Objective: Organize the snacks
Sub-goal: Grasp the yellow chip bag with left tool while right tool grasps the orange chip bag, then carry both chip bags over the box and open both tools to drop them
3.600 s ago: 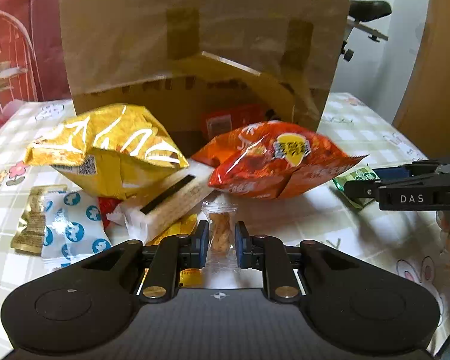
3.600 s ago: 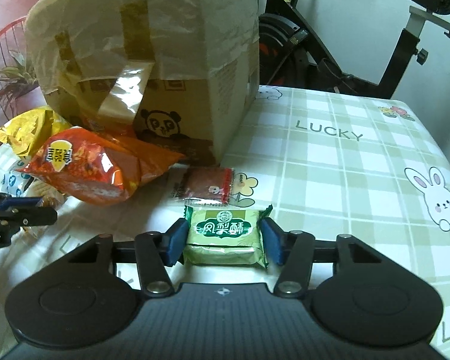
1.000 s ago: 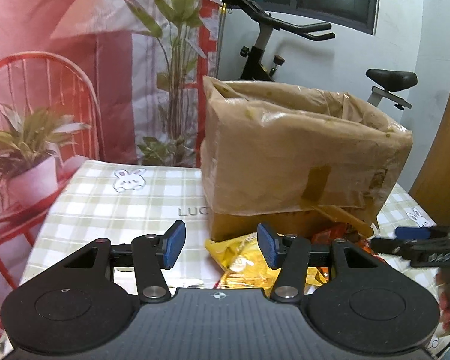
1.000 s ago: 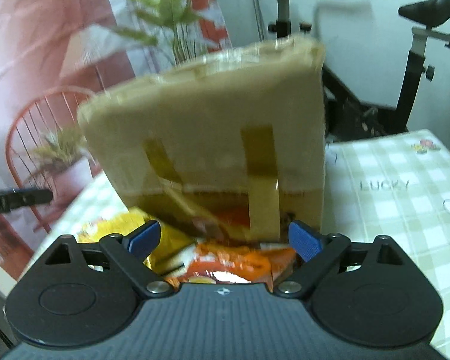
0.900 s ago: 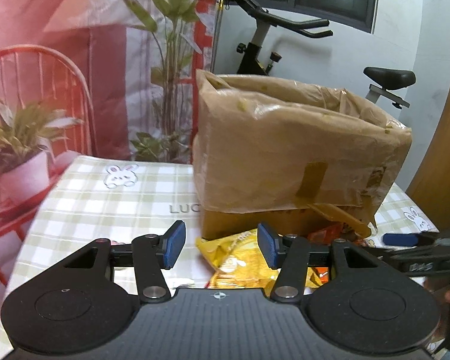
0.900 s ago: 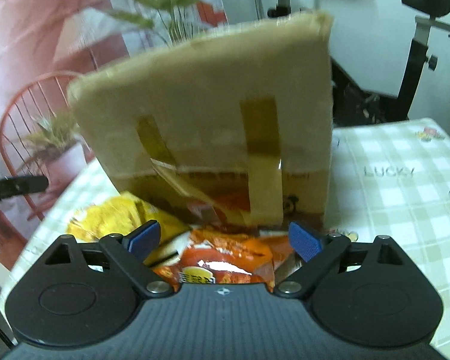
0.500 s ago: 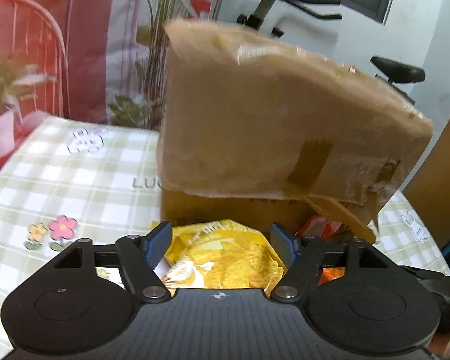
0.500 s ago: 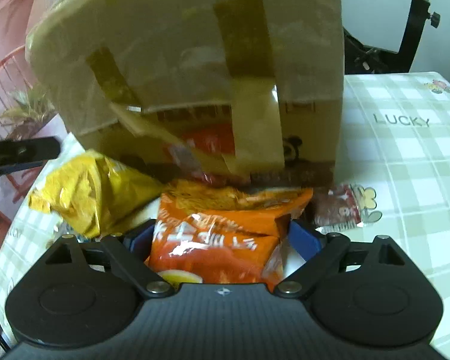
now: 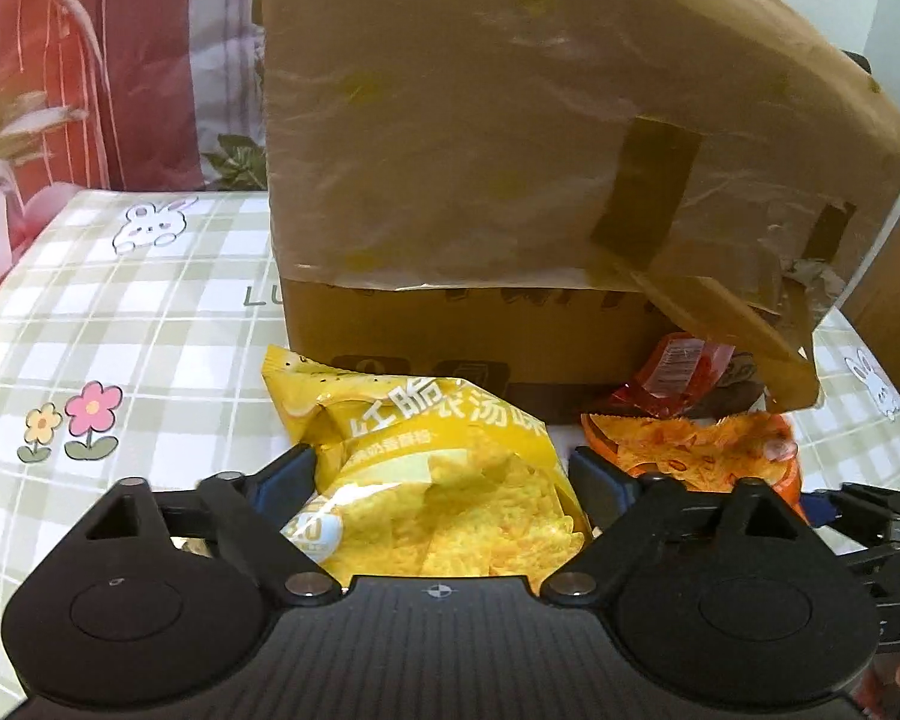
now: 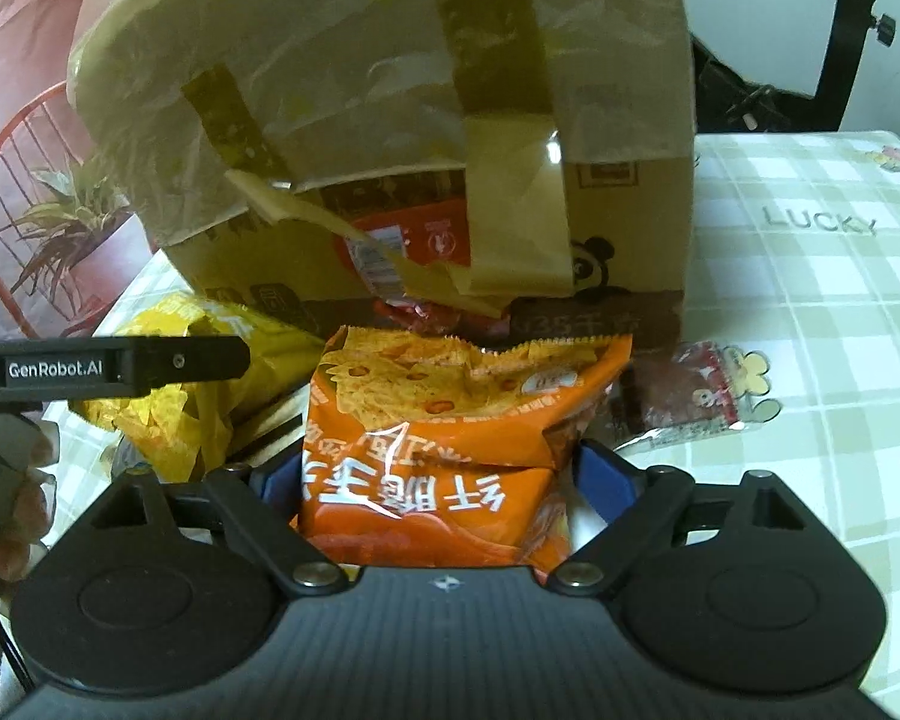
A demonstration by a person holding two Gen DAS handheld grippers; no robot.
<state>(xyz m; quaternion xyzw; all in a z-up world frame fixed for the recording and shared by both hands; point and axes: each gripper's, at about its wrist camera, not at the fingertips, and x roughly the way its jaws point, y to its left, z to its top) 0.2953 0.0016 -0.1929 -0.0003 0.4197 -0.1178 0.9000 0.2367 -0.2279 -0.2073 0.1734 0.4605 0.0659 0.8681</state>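
Note:
A yellow chip bag point(image 9: 426, 420) lies on the checked tablecloth in front of a tall cardboard box point(image 9: 510, 180). My left gripper point(image 9: 441, 471) straddles this bag; its jaws are opening and the pads stand at the bag's sides without pressing. An orange chip bag point(image 10: 450, 408) lies just to the right, also seen in the left wrist view point(image 9: 690, 450). My right gripper point(image 10: 441, 474) has the orange bag between its jaws, which are closing; a gap still shows at the right pad. The yellow bag point(image 10: 174, 408) shows left of it.
A small dark red packet point(image 10: 690, 396) lies right of the orange bag. Another red packet point(image 9: 672, 366) sits at the box's foot under a loose tape flap. A finger of the left gripper point(image 10: 120, 360) crosses the right wrist view. Exercise bike behind the table.
Both grippers came down from box-top height to the bags. The left jaws widened around the yellow bag; the right jaws narrowed around the orange bag. The small snacks held earlier are gone from both.

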